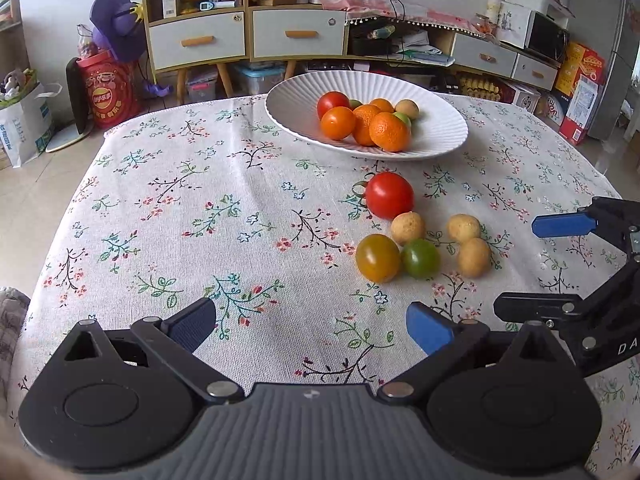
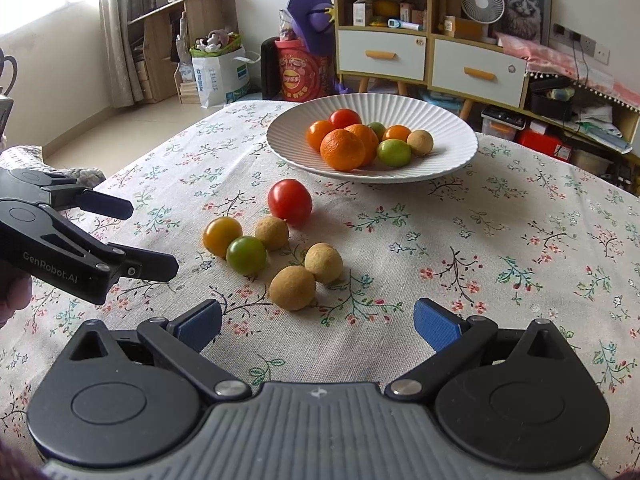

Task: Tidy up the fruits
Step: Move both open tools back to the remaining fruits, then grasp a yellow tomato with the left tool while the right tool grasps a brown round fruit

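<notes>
A white ribbed plate (image 1: 296,120) (image 2: 448,152) at the table's far side holds several oranges and tomatoes. Loose on the floral cloth lie a red tomato (image 1: 389,195) (image 2: 289,201), a yellow tomato (image 1: 377,258) (image 2: 222,236), a green tomato (image 1: 420,258) (image 2: 246,255) and three tan longans (image 1: 473,257) (image 2: 292,287). My left gripper (image 1: 312,326) is open and empty, short of the fruit. My right gripper (image 2: 318,322) is open and empty, just short of the nearest longan. Each gripper shows in the other's view, the right (image 1: 536,268) and the left (image 2: 152,236).
The round table (image 1: 160,208) has a floral cloth. Behind it stand cabinets with drawers (image 1: 248,36), a red snack tub (image 1: 110,94), bags and boxes on the floor.
</notes>
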`<state>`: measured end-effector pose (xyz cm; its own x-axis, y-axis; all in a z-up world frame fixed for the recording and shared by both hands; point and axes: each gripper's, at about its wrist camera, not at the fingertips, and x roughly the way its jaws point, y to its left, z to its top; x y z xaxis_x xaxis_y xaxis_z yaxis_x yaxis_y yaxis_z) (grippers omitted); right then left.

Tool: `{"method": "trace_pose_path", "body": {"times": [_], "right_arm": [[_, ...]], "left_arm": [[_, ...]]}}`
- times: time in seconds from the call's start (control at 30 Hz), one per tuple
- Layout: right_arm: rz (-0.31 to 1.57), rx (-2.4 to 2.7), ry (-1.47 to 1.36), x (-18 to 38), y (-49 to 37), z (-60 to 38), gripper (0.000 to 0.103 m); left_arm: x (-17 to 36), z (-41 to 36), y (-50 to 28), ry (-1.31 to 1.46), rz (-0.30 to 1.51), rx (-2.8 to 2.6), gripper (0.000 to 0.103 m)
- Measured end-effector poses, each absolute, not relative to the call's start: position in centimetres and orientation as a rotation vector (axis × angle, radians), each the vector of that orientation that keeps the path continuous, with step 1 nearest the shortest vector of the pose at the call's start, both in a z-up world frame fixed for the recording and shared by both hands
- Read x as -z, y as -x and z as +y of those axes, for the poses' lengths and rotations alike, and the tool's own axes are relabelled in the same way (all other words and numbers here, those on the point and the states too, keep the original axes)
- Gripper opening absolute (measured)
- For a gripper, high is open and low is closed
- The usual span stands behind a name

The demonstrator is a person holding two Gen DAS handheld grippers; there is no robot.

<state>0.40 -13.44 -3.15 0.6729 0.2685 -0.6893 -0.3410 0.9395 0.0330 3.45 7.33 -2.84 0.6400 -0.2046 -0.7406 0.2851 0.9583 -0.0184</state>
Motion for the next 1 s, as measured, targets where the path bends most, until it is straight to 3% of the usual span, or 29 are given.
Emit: {"method": "trace_pose_path", "body": {"times": [0.23,0.53,0.7,1.0], "right_arm": [[0.768,-0.357,0.159,4.0,-0.5,-12.5,0.101],[0.754,-0.373,0.192,4.3,-0.5,-11.8,0.085],[0.742,-0.381,0.186,4.0,-0.6,-11.7,0.064],[0.742,-0.393,0.172,3.7,-1.3,-11.4,0.042]], "left_arm": [[4.3,7.1,-3.8,-0.133,0.835,0.279,0.097],[4.3,6.1,-4.4,-0.146,0.792,0.299,0.094],[4.0,5.3,-4.7,-0.15,0.776,0.321,0.078],[3.6,4.0,-5.1,-0.166,0.762,0.361,0.051]]}}
